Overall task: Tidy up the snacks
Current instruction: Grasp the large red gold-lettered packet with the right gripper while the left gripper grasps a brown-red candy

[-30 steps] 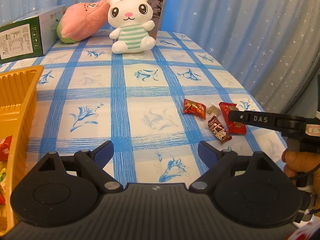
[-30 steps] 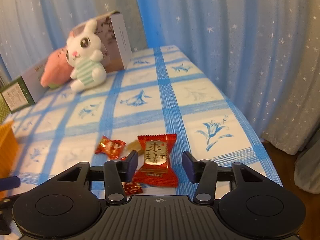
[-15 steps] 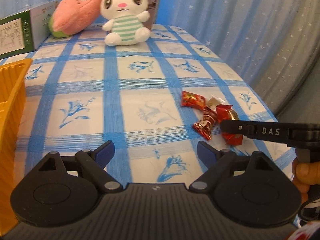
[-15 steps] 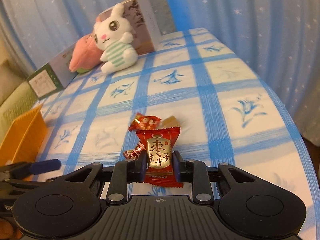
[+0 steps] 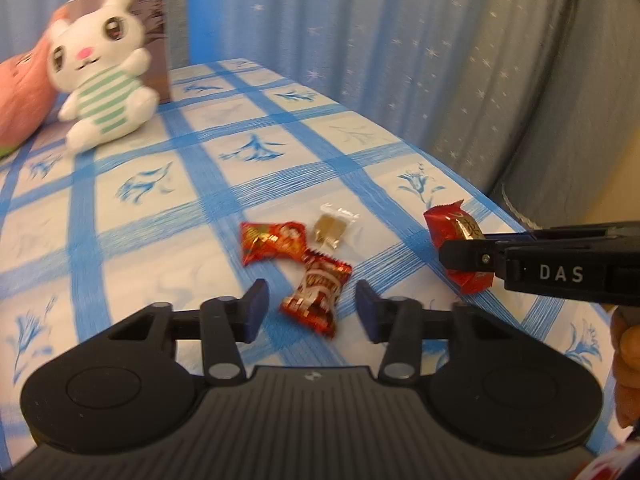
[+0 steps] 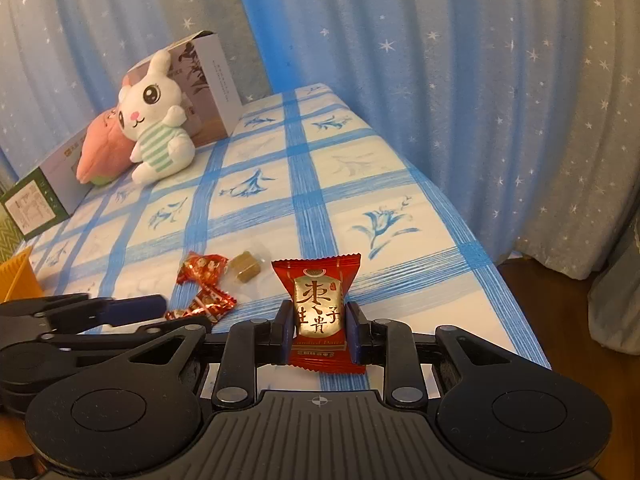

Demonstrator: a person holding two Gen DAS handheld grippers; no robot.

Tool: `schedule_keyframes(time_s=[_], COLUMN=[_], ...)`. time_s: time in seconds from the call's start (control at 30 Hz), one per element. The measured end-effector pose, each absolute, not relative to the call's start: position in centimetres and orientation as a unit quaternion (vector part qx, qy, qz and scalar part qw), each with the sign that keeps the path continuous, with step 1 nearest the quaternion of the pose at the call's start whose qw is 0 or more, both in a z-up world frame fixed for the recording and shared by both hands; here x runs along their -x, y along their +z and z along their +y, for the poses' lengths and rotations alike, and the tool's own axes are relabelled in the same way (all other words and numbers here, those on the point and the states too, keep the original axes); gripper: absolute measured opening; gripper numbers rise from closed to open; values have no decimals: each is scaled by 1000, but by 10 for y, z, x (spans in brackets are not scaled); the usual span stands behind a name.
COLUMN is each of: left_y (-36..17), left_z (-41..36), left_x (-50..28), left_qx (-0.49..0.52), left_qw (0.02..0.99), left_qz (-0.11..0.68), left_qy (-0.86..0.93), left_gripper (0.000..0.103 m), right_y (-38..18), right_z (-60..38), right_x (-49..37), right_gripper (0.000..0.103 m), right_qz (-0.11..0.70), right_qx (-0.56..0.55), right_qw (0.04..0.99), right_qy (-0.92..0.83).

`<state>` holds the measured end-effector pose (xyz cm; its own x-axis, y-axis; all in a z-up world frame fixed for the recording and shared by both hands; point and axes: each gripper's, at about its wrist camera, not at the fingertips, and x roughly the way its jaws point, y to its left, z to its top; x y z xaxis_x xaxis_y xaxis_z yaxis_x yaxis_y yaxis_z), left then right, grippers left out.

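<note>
My right gripper point(image 6: 319, 330) is shut on a red and gold date candy point(image 6: 319, 300) and holds it upright above the table; it shows from the side in the left wrist view point(image 5: 460, 240). My left gripper point(image 5: 312, 308) is open, its fingers on either side of a red and silver candy point(image 5: 316, 300) that lies on the cloth. A second red candy point(image 5: 272, 242) and a small clear-wrapped brown candy point(image 5: 332, 226) lie just beyond it. The same three show in the right wrist view, left of my fingers point(image 6: 204, 272).
The table has a blue-checked cloth point(image 5: 260, 152). A white bunny plush point(image 6: 156, 120), a pink plush point(image 6: 104, 152) and boxes point(image 6: 208, 80) stand at the far end. A corner of an orange tray point(image 6: 18, 276) shows at the left. The table edge point(image 6: 500, 280) drops off at the right.
My right gripper has closed on the date candy and lifted it. My left gripper has moved right and forward until its fingers flank the red and silver candy.
</note>
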<state>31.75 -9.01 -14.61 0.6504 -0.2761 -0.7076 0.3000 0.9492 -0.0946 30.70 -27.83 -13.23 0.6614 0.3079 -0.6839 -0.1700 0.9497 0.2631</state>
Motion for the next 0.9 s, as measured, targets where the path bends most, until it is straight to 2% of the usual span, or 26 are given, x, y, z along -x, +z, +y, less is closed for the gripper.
schedule_keyframes(time_s=[0.03, 0.2, 0.27, 0.63, 0.9], left_y=[-148, -153, -152, -132, -92], left_z=[-92, -100, -100, -79, -57], left_x=[-320, -326, -324, -270, -210], left_qx=[-20, -41, -41, 10, 36], left_qw=[908, 902, 903, 909, 920], left_qz=[387, 394, 395, 402, 382], left_qy=[-161, -170, -166, -108, -86], left_gripper=[38, 21, 19, 18, 18], right_y=[-133, -133, -132, -122, -99], right_z=[-279, -281, -281, -267, -246], right_x=[-308, -308, -308, -286, -231], right_gripper=[27, 27, 27, 27, 27], right_qz=[389, 389, 389, 385, 379], right_qx=[-89, -89, -89, -78, -100], right_qw=[907, 908, 908, 908, 906], right_qy=[131, 127, 127, 147, 159])
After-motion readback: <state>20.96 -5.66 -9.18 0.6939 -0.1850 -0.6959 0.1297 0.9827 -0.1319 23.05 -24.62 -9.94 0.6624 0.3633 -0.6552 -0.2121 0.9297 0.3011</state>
